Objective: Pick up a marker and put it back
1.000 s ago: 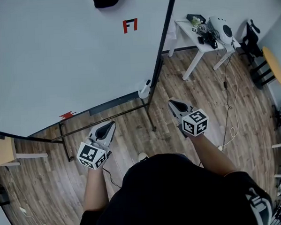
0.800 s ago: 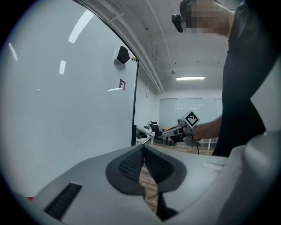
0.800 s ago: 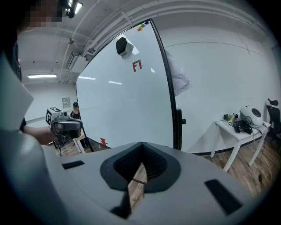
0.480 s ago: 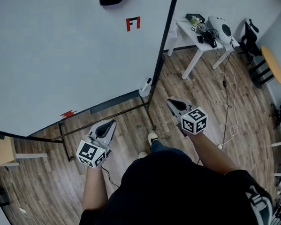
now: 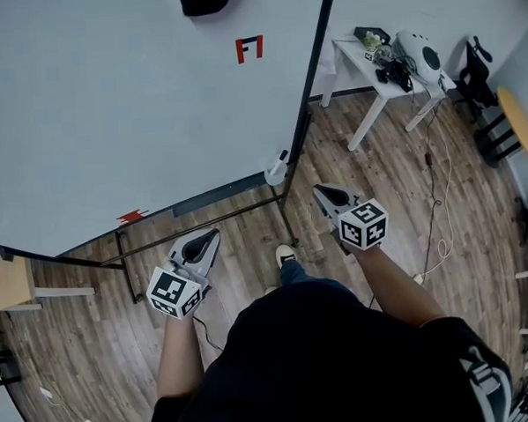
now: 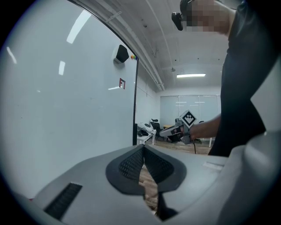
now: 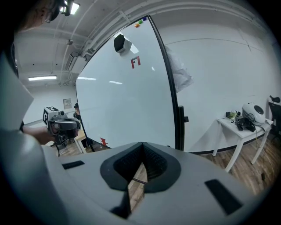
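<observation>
Tongs closed and empty on both sides: left tongs (image 5: 211, 238) and right tongs (image 5: 320, 194) over wooden floor (image 5: 382, 186), facing whiteboard (image 5: 108, 99)

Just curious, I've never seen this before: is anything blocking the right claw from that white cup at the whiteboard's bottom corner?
Nothing visible. Only open air above the wooden floor separates the shut, empty right claw from the white cup, where a dark-tipped marker seems to stand.
</observation>
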`<state>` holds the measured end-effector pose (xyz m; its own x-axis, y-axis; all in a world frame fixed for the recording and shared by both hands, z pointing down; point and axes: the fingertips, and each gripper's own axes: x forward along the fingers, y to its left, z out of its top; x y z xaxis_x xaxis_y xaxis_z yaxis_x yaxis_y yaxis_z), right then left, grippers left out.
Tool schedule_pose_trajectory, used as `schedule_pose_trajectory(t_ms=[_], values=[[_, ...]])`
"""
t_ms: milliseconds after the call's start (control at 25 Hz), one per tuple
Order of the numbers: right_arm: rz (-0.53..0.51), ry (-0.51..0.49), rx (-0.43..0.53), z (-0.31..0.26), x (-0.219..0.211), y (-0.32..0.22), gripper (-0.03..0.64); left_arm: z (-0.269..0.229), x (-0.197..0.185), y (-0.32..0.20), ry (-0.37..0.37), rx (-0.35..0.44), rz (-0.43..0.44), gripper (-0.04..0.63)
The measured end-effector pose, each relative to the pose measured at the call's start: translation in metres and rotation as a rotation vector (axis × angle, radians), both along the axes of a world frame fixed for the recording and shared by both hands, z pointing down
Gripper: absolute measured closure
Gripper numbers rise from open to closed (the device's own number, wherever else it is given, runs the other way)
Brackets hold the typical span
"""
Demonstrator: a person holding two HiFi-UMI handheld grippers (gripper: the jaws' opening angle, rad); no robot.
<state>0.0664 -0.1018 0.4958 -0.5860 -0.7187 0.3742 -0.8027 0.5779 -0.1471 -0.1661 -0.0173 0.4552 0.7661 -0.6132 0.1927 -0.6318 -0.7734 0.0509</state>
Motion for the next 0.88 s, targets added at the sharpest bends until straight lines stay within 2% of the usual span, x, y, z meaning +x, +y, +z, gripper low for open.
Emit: schedule_pose_trajectory(t_ms=[880], values=[[-0.016,-0.008,-0.068,0.032,0.023,-0.083,0.621,0.011,0.031,-0.071,-0.051,-0.057,-0.034,0.583]])
